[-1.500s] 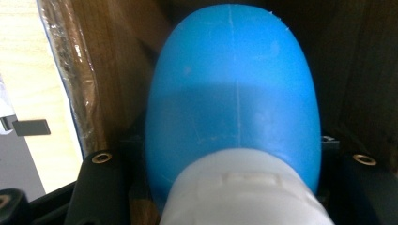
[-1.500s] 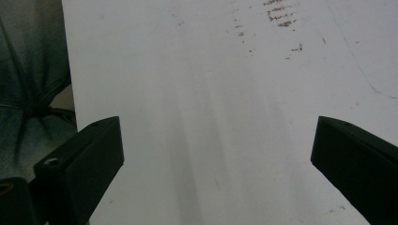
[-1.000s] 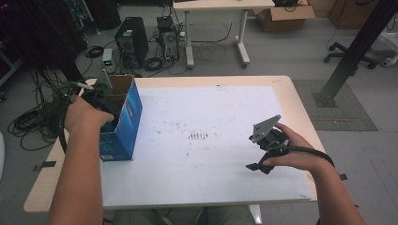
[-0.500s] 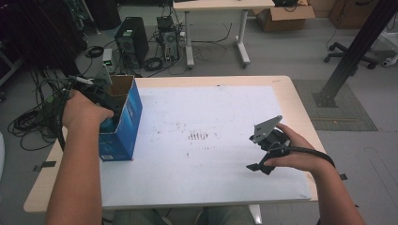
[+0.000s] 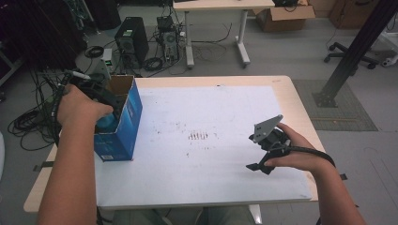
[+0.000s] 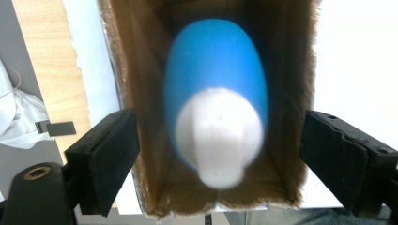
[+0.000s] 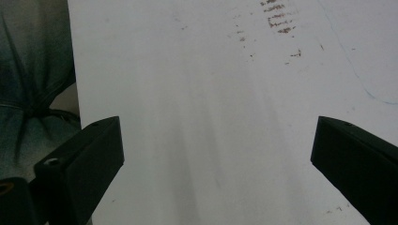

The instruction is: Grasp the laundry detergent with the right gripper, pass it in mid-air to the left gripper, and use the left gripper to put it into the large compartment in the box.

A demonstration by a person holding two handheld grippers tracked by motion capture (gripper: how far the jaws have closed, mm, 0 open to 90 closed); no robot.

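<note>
Standing upright inside the blue box [image 5: 123, 123]: blue bottle [image 6: 216, 108], released, left gripper [image 6: 218, 150] just opening wide; right gripper [image 7: 216, 154] open, empty.

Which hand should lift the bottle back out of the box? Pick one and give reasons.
Left. The left gripper hangs right over the open box, fingers open either side of the blue bottle and just opened. The right gripper rests far across the table.

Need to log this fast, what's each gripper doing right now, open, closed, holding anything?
Left gripper: jaws have just been opening, now clear of the blue bottle inside the box.
Right gripper: open, holding nothing.
</note>
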